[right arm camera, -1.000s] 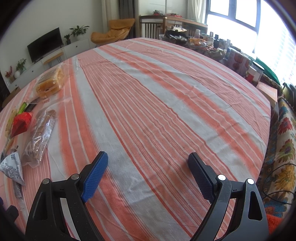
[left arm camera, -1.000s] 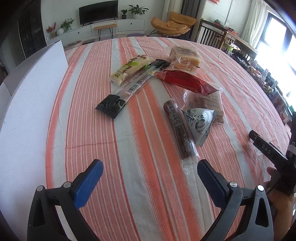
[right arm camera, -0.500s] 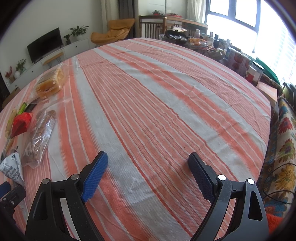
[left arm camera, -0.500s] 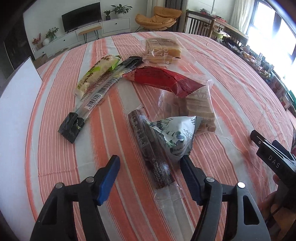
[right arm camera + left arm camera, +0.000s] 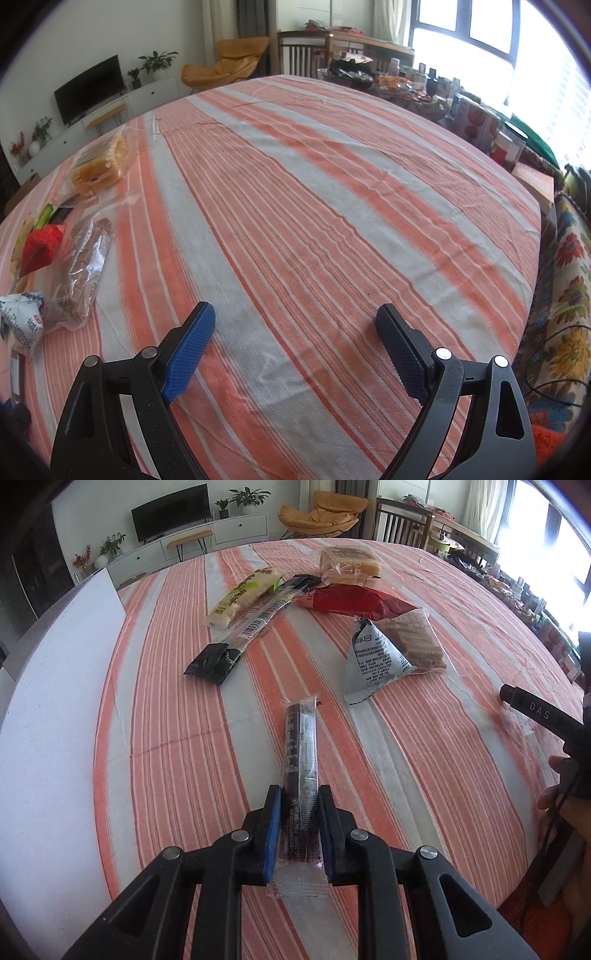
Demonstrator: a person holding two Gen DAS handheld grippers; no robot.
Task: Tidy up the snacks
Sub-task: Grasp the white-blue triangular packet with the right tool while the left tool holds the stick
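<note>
My left gripper [image 5: 299, 812] is shut on the near end of a long dark snack stick in clear wrap [image 5: 301, 746], which points away over the striped tablecloth [image 5: 166, 738]. Beyond it lie a grey triangular pouch [image 5: 373, 661], a clear bag of brown wafers [image 5: 417, 642], a red packet [image 5: 347, 600], a black-ended long stick pack [image 5: 236, 642], a yellow-green bar [image 5: 243, 594] and a bag of yellow cakes [image 5: 349, 563]. My right gripper [image 5: 295, 332] hangs open over bare cloth, nothing between its fingers; the wafer bag [image 5: 83, 266] and the red packet [image 5: 40, 243] show at its left.
A white board [image 5: 48, 709] covers the table's left part. A second table with bottles and boxes [image 5: 461, 107] stands at the right, a flowered cushion [image 5: 565, 295] beside the table edge. The right gripper's handle [image 5: 535, 712] and a hand [image 5: 565, 801] show at the left view's right edge.
The left gripper moved forward and down over the dark snack stick, shut on its near end and drew it out from beside the triangular pouch. The right gripper stayed still and open.
</note>
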